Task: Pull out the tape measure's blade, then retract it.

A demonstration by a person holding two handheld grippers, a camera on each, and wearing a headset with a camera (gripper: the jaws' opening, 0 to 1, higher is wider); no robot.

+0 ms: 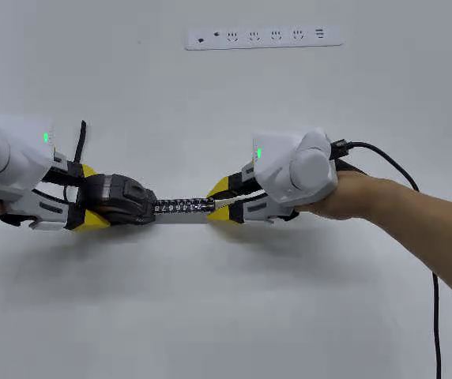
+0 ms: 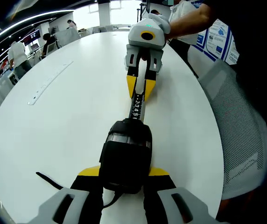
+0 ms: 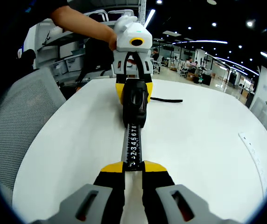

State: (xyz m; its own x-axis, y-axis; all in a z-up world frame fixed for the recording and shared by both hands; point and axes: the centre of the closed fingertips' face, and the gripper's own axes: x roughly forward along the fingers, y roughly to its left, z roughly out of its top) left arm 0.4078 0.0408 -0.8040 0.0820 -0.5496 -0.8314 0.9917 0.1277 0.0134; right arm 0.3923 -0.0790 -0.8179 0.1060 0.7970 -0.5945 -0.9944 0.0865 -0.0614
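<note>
While the tape measure [image 1: 119, 197] sits low over the white table [image 1: 226, 316], the left tool [image 1: 96, 197] has its yellow-tipped jaws closed against the two sides of the black case. In the left gripper view the case [image 2: 125, 154] stands between the jaws of that tool [image 2: 124, 172].

The blade [image 1: 182, 207] is out a short way, running level from the case mouth to the right tool [image 1: 218, 203]. Its printed numbers face up. That tool's jaws are drawn nearly together and pinch the blade's free end. In the right gripper view the yellow tips [image 3: 133, 167] flank the blade [image 3: 132, 142], with the case [image 3: 135, 105] and the left tool [image 3: 133, 88] straight ahead. The person's hand [image 1: 352, 193] wraps the right tool's body.

Edges and room:
- The near table edge curves close by in the left gripper view, with a grey mesh chair [image 2: 236, 121] just beyond it.
- Bare white top lies on all sides of the pair in the head view.
- A white power strip [image 1: 263, 36] lies well apart, toward the far side.
- A black strap [image 3: 166, 99] lies flat on the table beside the case, on the far side.
- A black cable [image 1: 435, 300] trails from the right tool along the person's forearm.
</note>
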